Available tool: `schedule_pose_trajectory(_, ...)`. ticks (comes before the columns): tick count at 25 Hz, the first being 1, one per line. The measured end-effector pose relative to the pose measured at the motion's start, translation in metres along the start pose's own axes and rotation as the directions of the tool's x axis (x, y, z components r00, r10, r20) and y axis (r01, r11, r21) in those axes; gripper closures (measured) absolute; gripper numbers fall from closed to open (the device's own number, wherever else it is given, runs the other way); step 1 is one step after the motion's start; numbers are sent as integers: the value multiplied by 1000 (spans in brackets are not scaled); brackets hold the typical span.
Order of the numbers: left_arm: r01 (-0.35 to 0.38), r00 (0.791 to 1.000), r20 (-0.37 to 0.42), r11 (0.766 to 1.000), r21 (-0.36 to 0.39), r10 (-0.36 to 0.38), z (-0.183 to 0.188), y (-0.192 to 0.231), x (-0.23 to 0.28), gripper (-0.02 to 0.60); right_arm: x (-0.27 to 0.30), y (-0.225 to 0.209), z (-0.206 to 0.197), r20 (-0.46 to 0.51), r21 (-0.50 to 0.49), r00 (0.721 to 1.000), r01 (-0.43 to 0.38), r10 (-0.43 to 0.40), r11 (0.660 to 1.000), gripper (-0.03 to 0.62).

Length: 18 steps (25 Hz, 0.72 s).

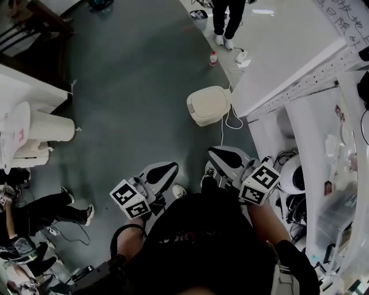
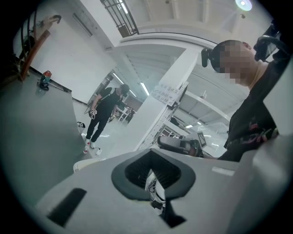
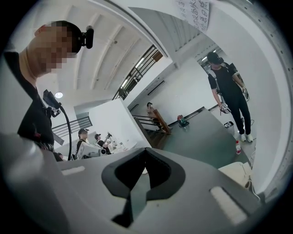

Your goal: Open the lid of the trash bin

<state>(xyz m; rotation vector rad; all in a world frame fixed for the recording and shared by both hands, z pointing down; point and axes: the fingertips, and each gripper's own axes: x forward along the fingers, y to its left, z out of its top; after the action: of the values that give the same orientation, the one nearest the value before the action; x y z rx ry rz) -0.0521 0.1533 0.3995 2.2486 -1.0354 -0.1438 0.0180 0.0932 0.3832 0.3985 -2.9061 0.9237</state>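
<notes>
The cream trash bin (image 1: 209, 105) stands on the grey floor beside a white desk corner, its lid down flat. Both grippers hang close to my body, short of the bin and pointing toward it. My left gripper (image 1: 172, 167) has its dark jaws together with nothing in them. My right gripper (image 1: 214, 152) looks the same, jaws together and empty. In the left gripper view the bin (image 2: 85, 163) peeks over the gripper (image 2: 153, 177) body. In the right gripper view a corner of the bin (image 3: 238, 172) shows to the right of the gripper (image 3: 144, 176).
A white desk (image 1: 288, 57) and shelving run along the right, with a white cable (image 1: 232, 120) trailing by the bin. A small bottle (image 1: 213, 57) and a standing person (image 1: 228, 17) are beyond it. A ribbed white bin (image 1: 49, 127) and a seated person's legs (image 1: 57, 207) are at left.
</notes>
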Motion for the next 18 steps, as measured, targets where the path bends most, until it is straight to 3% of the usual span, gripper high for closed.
schedule_pose_trajectory(10, -76, 997, 0, 997, 11, 76, 25, 38, 65, 578, -27, -65, 33, -1, 2, 1000, -14, 14, 1000, 586)
schedule_pose_trajectory(18, -65, 995, -72, 998, -13, 64, 22, 98, 92, 578, -11, -93, 44, 0, 24, 999, 51, -51, 998, 586)
